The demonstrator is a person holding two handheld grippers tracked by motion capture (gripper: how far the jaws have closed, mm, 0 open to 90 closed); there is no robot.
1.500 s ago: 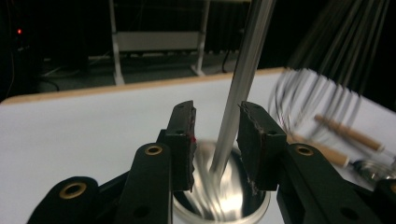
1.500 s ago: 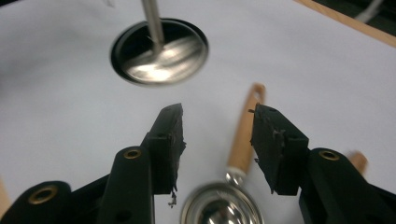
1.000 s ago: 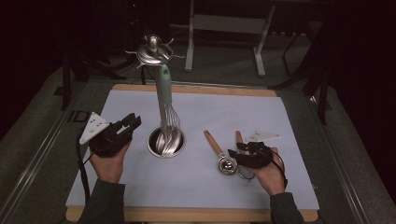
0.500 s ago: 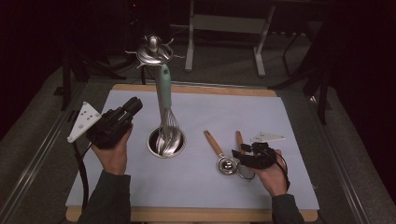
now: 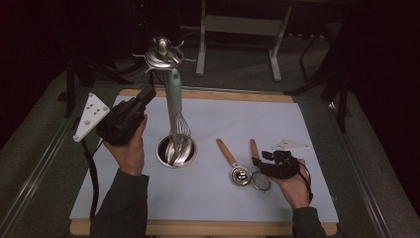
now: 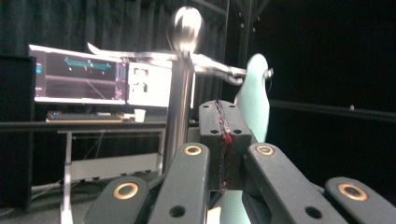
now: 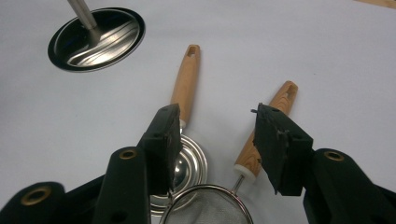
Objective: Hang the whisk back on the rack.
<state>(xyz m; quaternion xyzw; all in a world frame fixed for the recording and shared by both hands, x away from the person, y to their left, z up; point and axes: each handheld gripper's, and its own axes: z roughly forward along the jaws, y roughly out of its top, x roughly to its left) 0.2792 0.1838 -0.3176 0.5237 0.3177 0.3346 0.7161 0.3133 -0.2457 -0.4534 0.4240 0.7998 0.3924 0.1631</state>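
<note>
- Dark room all round; in the high view a pale mat covers a wooden table.
- On the mat stands a steel rack whose round base dish has a whisk's wires resting in it; the whisk, mint-green handled, hangs from a hook.
- Left gripper is raised beside that handle; its jaws have just been closing, nothing between them.
- Right gripper rests low by a wooden-handled measuring spoon and a small strainer.
- Left gripper view: jaws pressed together, green handle just behind them, rack post alongside, monitors beyond.
- Right gripper view: jaws wide, straddling the spoon and strainer; neither is held.
</note>
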